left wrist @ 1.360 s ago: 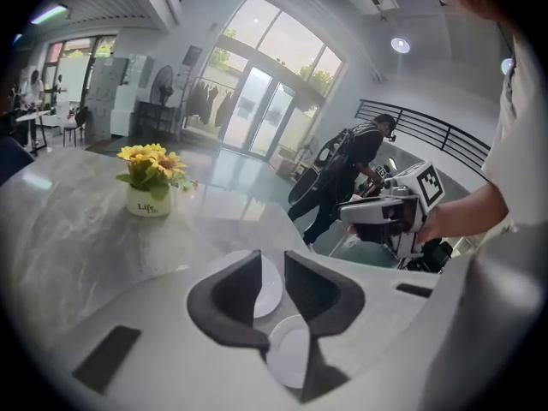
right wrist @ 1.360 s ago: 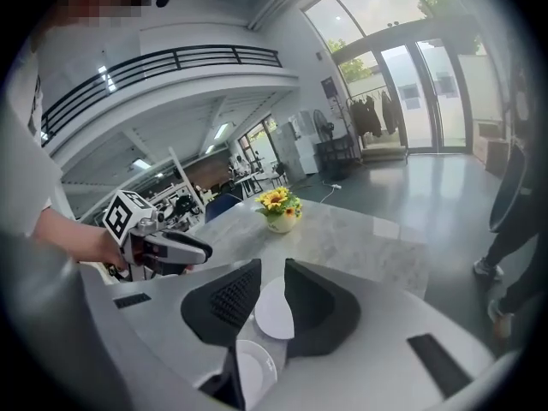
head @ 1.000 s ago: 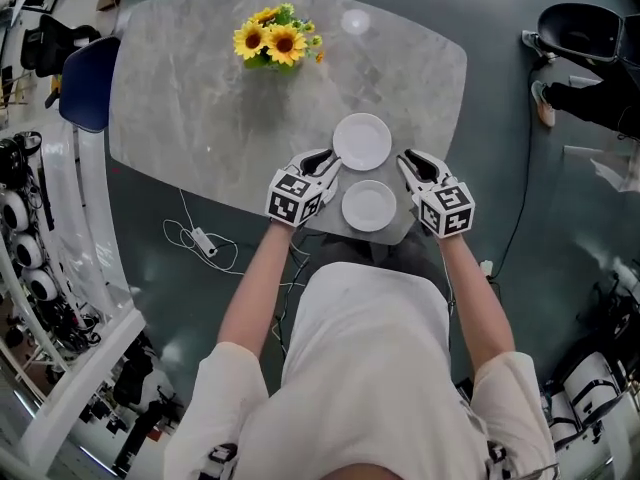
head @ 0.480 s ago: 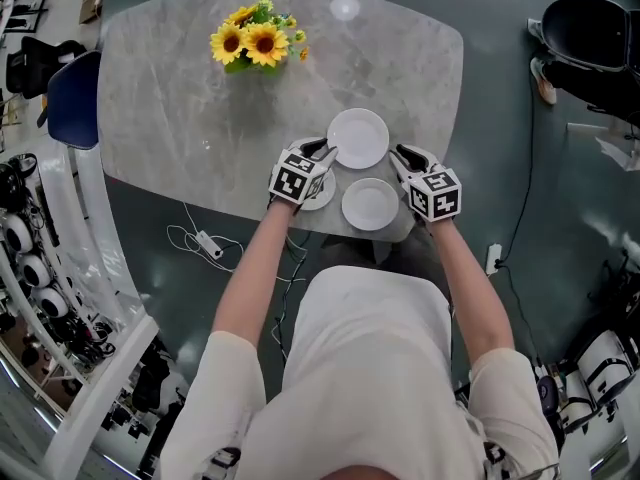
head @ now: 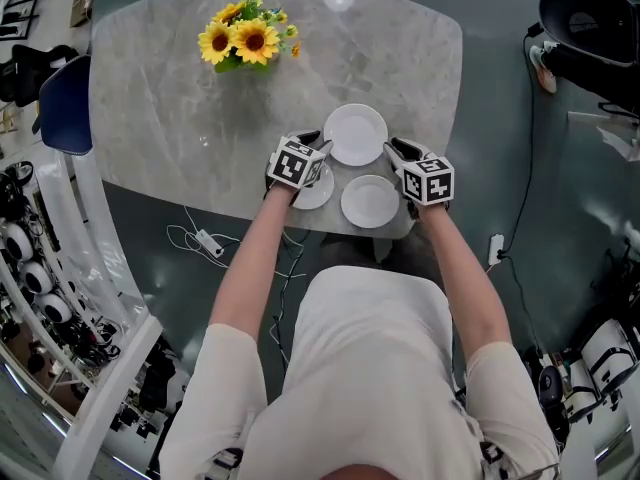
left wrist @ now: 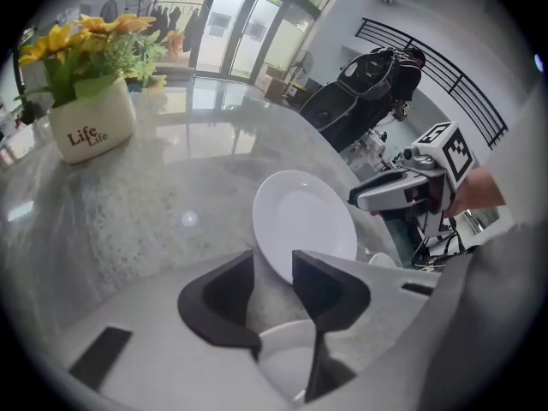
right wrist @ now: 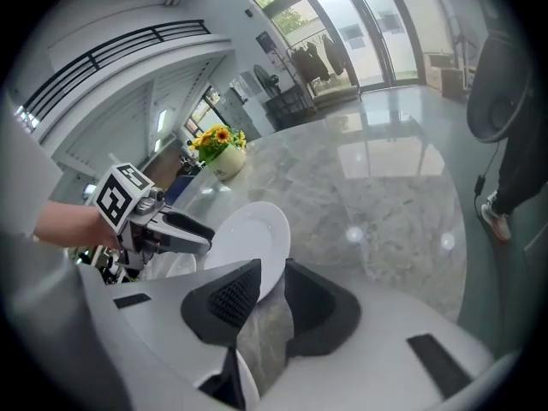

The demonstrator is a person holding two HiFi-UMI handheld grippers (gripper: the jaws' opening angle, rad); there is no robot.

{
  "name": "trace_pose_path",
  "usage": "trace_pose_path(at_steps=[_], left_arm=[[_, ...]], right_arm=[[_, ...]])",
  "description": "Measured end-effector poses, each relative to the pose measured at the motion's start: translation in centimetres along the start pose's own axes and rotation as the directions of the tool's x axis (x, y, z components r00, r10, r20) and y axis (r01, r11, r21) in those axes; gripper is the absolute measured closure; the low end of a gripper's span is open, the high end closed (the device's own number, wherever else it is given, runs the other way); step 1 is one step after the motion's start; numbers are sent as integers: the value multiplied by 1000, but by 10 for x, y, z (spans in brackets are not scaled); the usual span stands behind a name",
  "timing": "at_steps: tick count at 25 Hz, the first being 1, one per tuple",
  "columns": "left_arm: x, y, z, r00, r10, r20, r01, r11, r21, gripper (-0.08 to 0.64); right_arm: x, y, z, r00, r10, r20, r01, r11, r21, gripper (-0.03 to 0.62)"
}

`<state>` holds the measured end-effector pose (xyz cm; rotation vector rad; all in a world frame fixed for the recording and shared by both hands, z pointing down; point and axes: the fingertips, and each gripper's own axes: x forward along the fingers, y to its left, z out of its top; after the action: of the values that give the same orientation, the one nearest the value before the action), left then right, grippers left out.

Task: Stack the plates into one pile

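Note:
Three white plates lie on the grey marble table (head: 180, 118). The far plate (head: 355, 134) sits between my two grippers. A near plate (head: 370, 201) lies by the table's front edge, and a third plate (head: 318, 190) is partly hidden under my left gripper (head: 318, 154). In the left gripper view the jaws (left wrist: 274, 268) are opening, empty, with the far plate (left wrist: 304, 225) just ahead and the third plate (left wrist: 287, 358) below them. My right gripper (head: 392, 151) is at the far plate's right rim. Its jaws (right wrist: 272, 276) stand apart, with that plate's (right wrist: 248, 238) edge at their mouth, unpressed.
A white vase of sunflowers (head: 245, 40) stands at the back left of the table. A blue chair (head: 65, 103) is at the table's left side. A cable and plug (head: 205, 240) lie on the floor below the front edge.
Both grippers have sunk towards the table and closed in on the far plate from either side. The left jaws have spread wider. The third plate now shows under the left gripper.

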<state>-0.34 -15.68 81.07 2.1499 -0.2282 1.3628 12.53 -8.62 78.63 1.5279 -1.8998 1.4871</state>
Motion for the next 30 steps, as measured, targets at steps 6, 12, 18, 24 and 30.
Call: trace_pose_path(at_steps=[6, 12, 18, 24, 30], left_arm=[[8, 2, 2, 999, -5, -34, 5, 1000, 11, 419], [8, 1, 3, 1000, 11, -22, -11, 1000, -4, 414], [7, 2, 4, 999, 43, -6, -43, 998, -45, 437], [1, 1, 2, 998, 64, 24, -62, 994, -88, 466], [-13, -3, 0, 993, 89, 78, -78, 988, -137, 488]], right_arm=[[11, -8, -4, 1000, -1, 0, 1, 996, 94, 486], [21, -4, -1, 1000, 10, 26, -14, 985, 170, 488], [24, -5, 2, 999, -9, 41, -1, 967, 253, 524], [19, -1, 3, 999, -5, 33, -3, 968, 250, 528], [11, 12, 7, 999, 18, 27, -24, 979, 201, 529]])
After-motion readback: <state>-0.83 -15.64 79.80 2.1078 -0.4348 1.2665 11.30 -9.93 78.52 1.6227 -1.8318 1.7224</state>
